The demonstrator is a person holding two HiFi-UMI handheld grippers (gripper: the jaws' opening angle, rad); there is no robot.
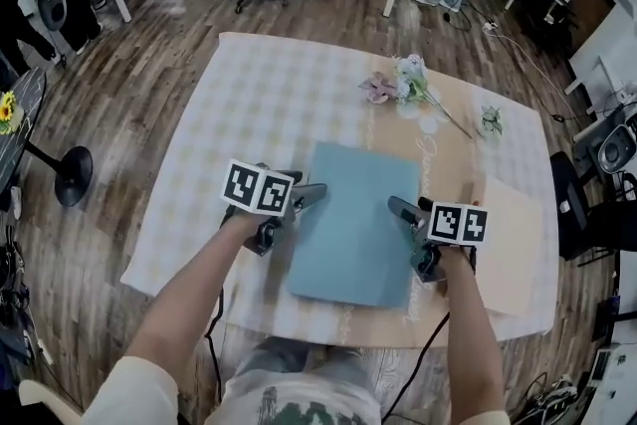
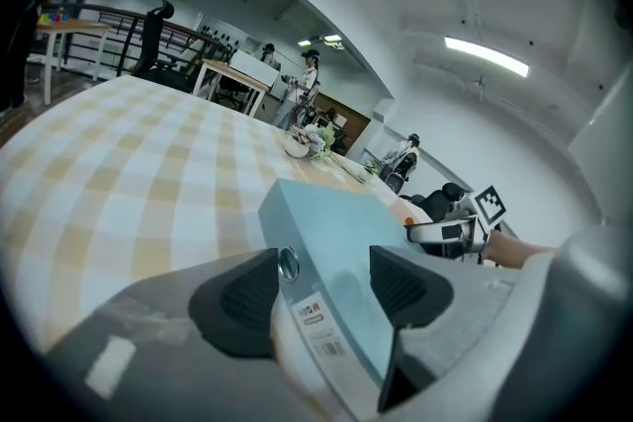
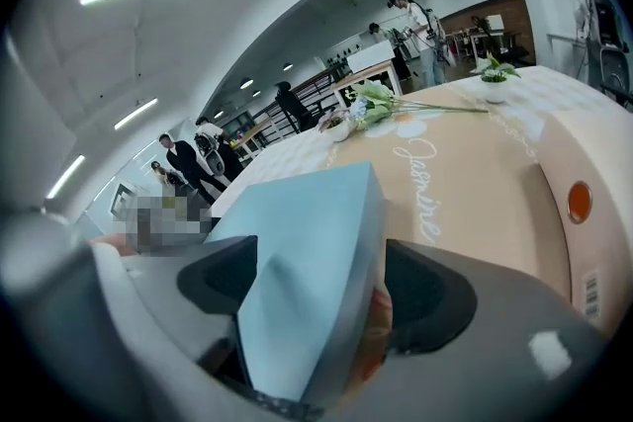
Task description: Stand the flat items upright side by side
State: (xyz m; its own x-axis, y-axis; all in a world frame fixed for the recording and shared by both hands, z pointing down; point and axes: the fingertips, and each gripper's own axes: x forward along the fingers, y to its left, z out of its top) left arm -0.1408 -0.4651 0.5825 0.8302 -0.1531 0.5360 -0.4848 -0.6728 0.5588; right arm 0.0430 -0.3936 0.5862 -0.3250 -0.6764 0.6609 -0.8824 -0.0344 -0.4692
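Note:
A light blue binder [image 1: 353, 224] lies flat on the checked tablecloth [image 1: 249, 105], close to the front edge. My left gripper [image 1: 317, 194] straddles its left side, the spine. In the left gripper view the pads [image 2: 237, 301] sit against the labelled spine of the binder [image 2: 336, 232]. My right gripper [image 1: 396, 209] holds the opposite edge. Both pads [image 3: 223, 277] there press on a corner of the binder [image 3: 307, 252], which sits slantwise between them. A beige binder [image 1: 508, 244] lies flat just right of my right gripper.
A bunch of artificial flowers [image 1: 408, 80] and a small potted plant [image 1: 490, 119] rest at the far right of the table. Chairs and desks stand on the wooden floor beyond. People stand in the background of both gripper views.

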